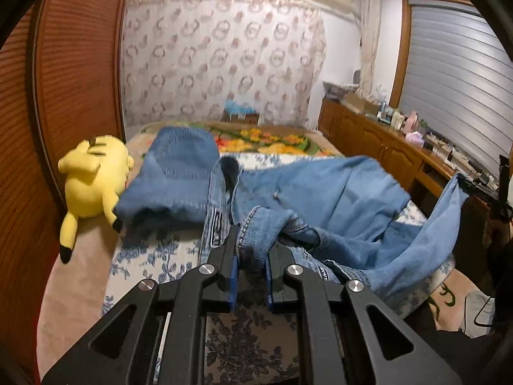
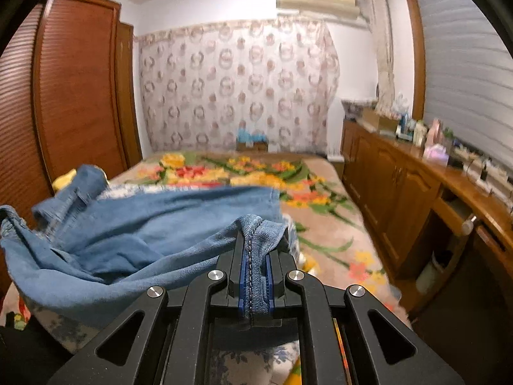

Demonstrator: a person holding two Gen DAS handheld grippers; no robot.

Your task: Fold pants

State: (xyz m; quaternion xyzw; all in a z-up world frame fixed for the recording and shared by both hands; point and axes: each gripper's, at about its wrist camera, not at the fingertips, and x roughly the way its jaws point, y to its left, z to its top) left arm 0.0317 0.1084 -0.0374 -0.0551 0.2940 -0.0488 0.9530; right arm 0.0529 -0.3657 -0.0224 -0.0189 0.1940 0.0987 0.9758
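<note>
Blue denim pants [image 1: 307,192] hang bunched above the bed [image 1: 144,256], each end pinched: the left gripper [image 1: 251,256] clamps a stitched edge, the right gripper [image 2: 255,256] a hem.

Cool, even indoor light is filling the room in both views, its source lying outside the pictures. The white wall [image 2: 224,3] is taking on a bluish cast. Soft shadows are gathering under the jeans [image 1: 320,192] and beneath the left tongs [image 1: 251,256]. Small highlights are glinting on the metal bolts of the right tongs [image 2: 255,276]. Motion blur is smearing the patterned curtain [image 1: 224,64], the floral blanket [image 2: 256,173] and the sideboard [image 2: 416,186], while the tongs are staying sharp. Fisheye distortion is bowing the wardrobe [image 1: 73,80] and the shutter [image 1: 458,73], and black vignetting is closing in at the corners.
</note>
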